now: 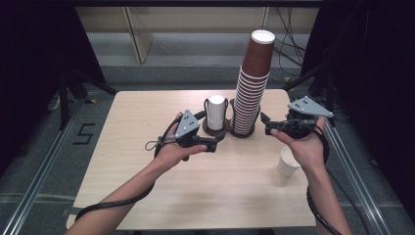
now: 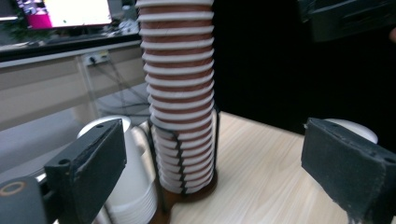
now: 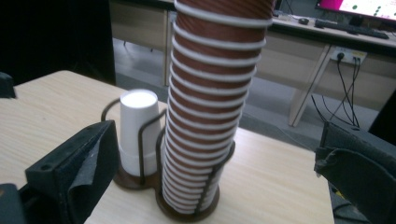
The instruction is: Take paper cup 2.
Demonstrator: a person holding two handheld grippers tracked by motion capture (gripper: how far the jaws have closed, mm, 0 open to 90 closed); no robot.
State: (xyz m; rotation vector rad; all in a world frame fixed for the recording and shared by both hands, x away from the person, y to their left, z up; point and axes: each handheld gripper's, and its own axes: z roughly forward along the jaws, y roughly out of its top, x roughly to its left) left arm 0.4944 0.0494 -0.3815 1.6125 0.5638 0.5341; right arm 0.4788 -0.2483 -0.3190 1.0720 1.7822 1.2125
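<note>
Now both the left gripper (image 1: 221,138) and right gripper (image 1: 265,123) gape empty, flanking the brown cup stack (image 1: 251,93) near the bench's (image 1: 147,147) far edge.

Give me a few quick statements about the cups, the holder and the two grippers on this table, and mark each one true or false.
1. The brown cup stack is taller than the white cup stack. True.
2. A single white cup stands apart from the holder. True.
3. The left gripper is clamped on the brown stack. False: its fingers stand wide, touching nothing.
4. The single white cup lies on its side. False: it stands upright.
5. The right gripper is open. True.
</note>
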